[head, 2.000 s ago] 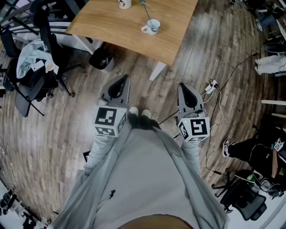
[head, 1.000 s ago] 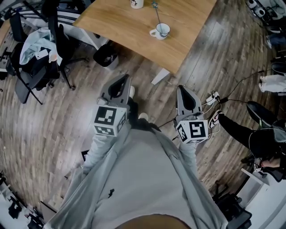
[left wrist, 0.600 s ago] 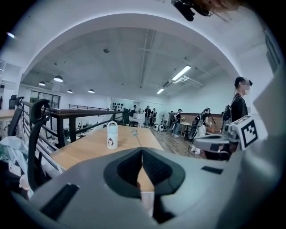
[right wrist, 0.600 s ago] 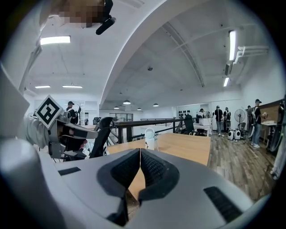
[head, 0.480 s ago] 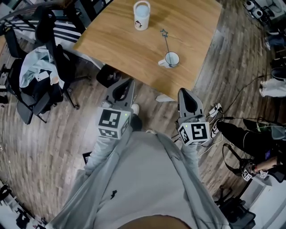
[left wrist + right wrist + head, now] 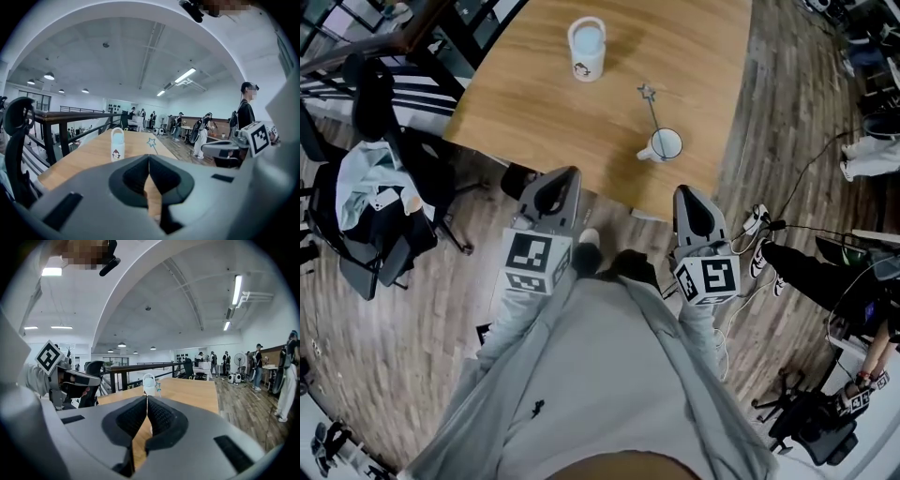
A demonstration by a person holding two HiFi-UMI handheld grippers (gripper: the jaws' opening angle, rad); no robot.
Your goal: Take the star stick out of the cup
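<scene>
Left gripper (image 6: 558,183), right gripper (image 6: 688,199) both pinched closed, empty, short of table (image 6: 534,103). Star stick (image 6: 652,111) leans in cup (image 6: 660,148) — I fear slanted pull tips cup, or thin stick slips.

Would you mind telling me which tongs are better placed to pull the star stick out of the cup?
Right, probably. The right tongs sit just short of the cup holding the star stick; the left tongs are farther aside. Both are shut and need opening.
</scene>
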